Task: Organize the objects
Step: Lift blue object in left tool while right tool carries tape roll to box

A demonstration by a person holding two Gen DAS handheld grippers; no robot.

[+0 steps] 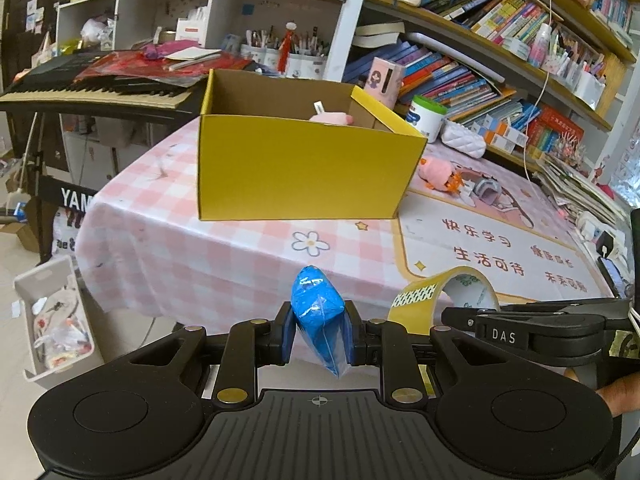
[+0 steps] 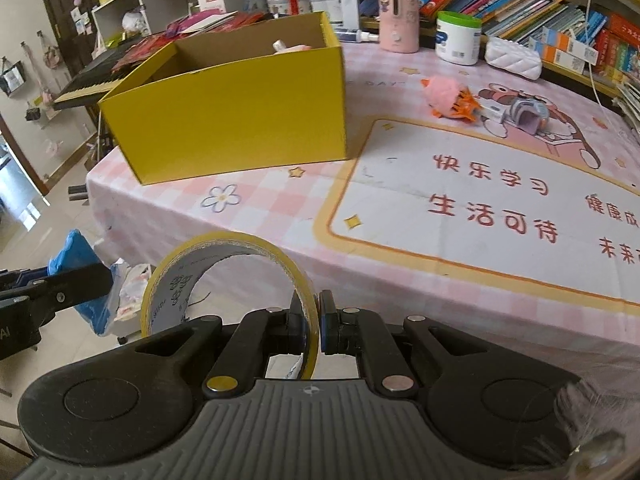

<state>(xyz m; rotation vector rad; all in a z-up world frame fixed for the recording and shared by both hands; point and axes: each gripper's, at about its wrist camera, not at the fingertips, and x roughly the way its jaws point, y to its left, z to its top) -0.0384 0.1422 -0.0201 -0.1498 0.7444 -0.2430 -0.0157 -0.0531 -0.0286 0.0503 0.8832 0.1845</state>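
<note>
A: What is the left tool (image 1: 319,330) carrying?

B: It is gripping a blue packet (image 1: 318,312) wrapped in clear plastic. The packet is sitting upright between the two blue pads, its top poking up above them and its lower corner hanging below. The jaws are standing narrow, pressing on both sides of it.

A: And the right tool (image 2: 311,326)?

B: It is pinching a roll of yellow tape (image 2: 228,280) by the wall of the ring. One pad is sitting inside the ring and the other outside, so the jaws are nearly closed. The rest of the roll is sticking out up and to the left of the tool.

A: Where are both of them hanging?

B: Just off the near edge of the table (image 2: 280,216), over the floor, side by side. In the left wrist view the tape is showing just to the right of the blue packet.

A: And the yellow box (image 1: 304,168)?

B: It is standing open on the pink checked cloth, well ahead of both tools. Something pink is lying inside it. A pink plush toy (image 2: 444,94) is lying on the table to the right of the box, well apart from either tool.
</note>
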